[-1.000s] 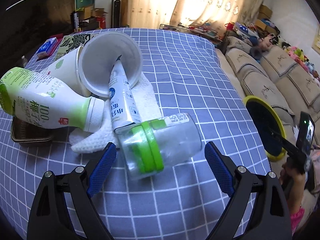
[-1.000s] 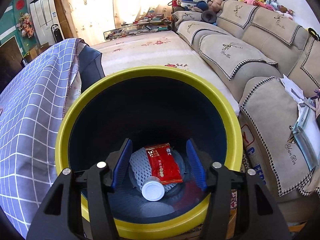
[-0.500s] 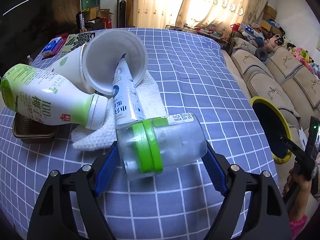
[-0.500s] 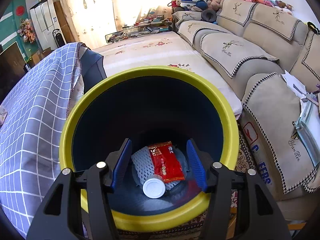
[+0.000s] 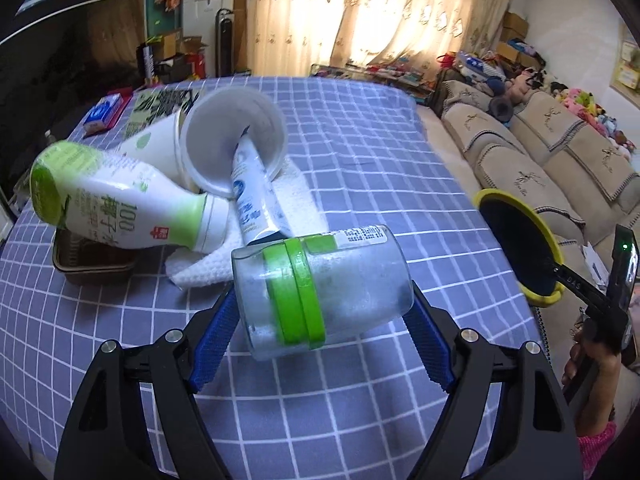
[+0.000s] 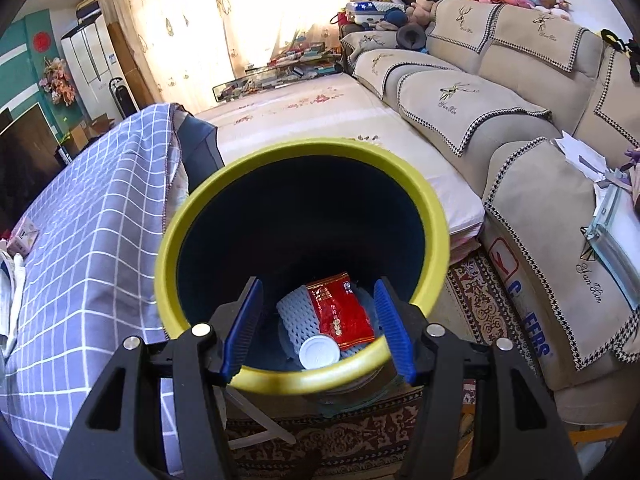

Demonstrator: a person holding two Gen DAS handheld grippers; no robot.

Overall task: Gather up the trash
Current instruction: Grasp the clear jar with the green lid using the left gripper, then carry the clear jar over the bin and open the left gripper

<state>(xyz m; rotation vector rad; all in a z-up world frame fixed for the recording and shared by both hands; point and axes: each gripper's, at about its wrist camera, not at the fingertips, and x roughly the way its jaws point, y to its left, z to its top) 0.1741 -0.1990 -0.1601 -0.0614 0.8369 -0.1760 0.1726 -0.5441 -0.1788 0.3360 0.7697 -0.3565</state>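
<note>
My left gripper (image 5: 320,320) is shut on a clear plastic jar (image 5: 320,288) with green bands and holds it above the checked tablecloth (image 5: 360,160). Behind it lie a green-and-white bottle (image 5: 120,208), a white tube (image 5: 256,200) stuck in a tipped white cup (image 5: 236,140), and a white cloth (image 5: 296,208). My right gripper (image 6: 318,328) is open and empty above the yellow-rimmed bin (image 6: 434,216), which holds a red packet (image 6: 340,312), a white cap (image 6: 319,353) and grey mesh. The bin also shows in the left wrist view (image 5: 516,240).
A brown tray (image 5: 92,264) sits under the bottle at the table's left edge. A small box (image 5: 102,112) and a printed sheet (image 5: 160,108) lie at the far left. A beige sofa (image 6: 520,120) stands right of the bin. A patterned rug (image 6: 480,300) covers the floor.
My left gripper closed on the clear jar and lifted it off the cloth. My right gripper rose and drew back from the bin, staying open.
</note>
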